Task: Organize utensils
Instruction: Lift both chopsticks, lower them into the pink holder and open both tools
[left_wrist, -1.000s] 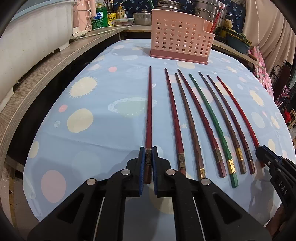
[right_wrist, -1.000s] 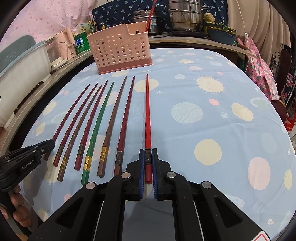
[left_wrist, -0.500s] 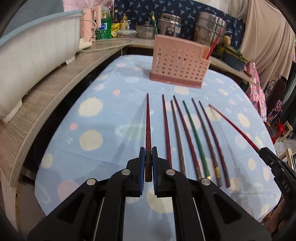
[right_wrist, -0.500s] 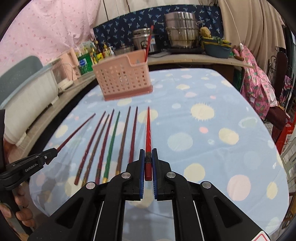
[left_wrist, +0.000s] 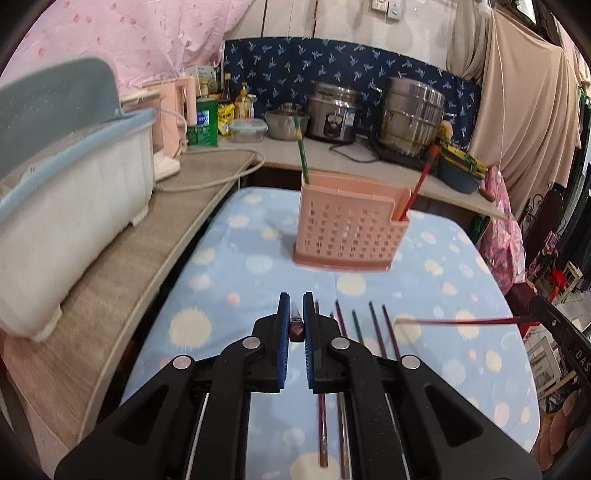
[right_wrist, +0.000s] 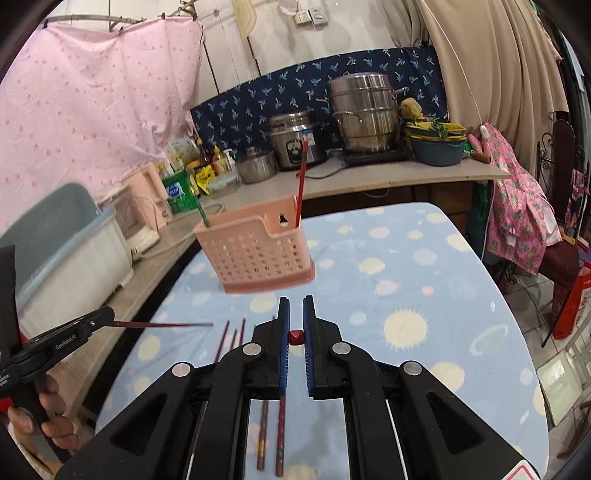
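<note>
— Above the blue dotted tablecloth (left_wrist: 236, 280), what does each gripper hold?

— The left gripper (left_wrist: 294, 325) has its blue pads pressed onto a dark red chopstick (left_wrist: 296, 329). From its own camera you see only the butt end, so the long axis runs straight away from the lens. In the right wrist view the same stick (right_wrist: 162, 325) is clear of the table, about level, its thin tip aimed toward the middle of the table.

— And the other one?

— The right gripper (right_wrist: 295, 326) pinches a bright red chopstick (right_wrist: 296, 337) the same way, end-on to its camera. The left wrist view shows it (left_wrist: 454, 322) lying level in the air, tip pointing left, crossing above the sticks on the cloth.

— Where are the rest?

— Several chopsticks (left_wrist: 356, 325) lie side by side on the cloth beneath both grippers, long axes running toward the pink basket (left_wrist: 351, 232) at the far end. A green chopstick (left_wrist: 303, 155) and a red chopstick (left_wrist: 419, 182) stand tilted in that basket, at opposite ends.

— The hands?

— A hand (right_wrist: 48, 428) grips the left tool's handle at the lower left of the right wrist view. Both tools are held low and roughly level, facing the basket.
</note>
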